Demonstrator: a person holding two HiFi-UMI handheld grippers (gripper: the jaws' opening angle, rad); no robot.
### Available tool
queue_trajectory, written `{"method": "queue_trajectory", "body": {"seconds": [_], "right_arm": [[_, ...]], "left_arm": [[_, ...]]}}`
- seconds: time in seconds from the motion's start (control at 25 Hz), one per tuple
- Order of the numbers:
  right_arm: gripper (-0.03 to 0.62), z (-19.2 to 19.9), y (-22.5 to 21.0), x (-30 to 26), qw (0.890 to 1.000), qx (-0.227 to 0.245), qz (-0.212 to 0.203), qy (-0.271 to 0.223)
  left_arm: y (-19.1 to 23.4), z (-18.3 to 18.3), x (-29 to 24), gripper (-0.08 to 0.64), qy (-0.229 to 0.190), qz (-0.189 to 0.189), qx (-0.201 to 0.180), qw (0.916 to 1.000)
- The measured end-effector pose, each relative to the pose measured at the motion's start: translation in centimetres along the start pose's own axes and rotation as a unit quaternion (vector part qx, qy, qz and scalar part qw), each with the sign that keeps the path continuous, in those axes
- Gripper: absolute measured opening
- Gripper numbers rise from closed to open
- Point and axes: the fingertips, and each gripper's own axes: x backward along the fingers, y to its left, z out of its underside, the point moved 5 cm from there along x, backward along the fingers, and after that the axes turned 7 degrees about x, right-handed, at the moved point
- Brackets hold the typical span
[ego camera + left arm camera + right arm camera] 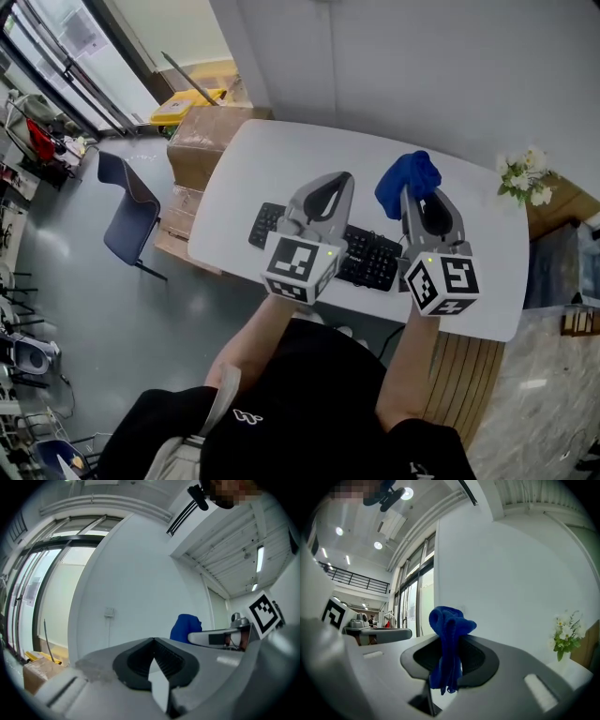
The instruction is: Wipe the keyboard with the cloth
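A black keyboard [373, 259] lies on the white table [281, 159], partly hidden under both grippers. My right gripper [412, 192] is shut on a bunched blue cloth [407, 181], held up above the keyboard's right end; in the right gripper view the blue cloth [448, 639] sticks up between the closed jaws. My left gripper [330, 187] hangs above the keyboard's left half, shut with nothing in it. In the left gripper view its tips [152, 641] meet, and the blue cloth [184, 627] shows to the right.
A small bunch of white flowers [523, 176] stands at the table's far right corner, also in the right gripper view as flowers [566, 634]. A blue chair [131, 211] and cardboard boxes [202, 141] sit on the floor left of the table. A white wall runs behind.
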Motion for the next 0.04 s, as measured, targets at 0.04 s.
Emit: {"method": "queue_trajectory", "body": {"seconds": [0.04], "right_arm": [[0.097,-0.10,-0.12,-0.26,1.000,0.000,-0.002,-0.001]], "left_arm": [[0.03,-0.12,-0.15,-0.002,-0.001,-0.001,0.000,1.0000]]}}
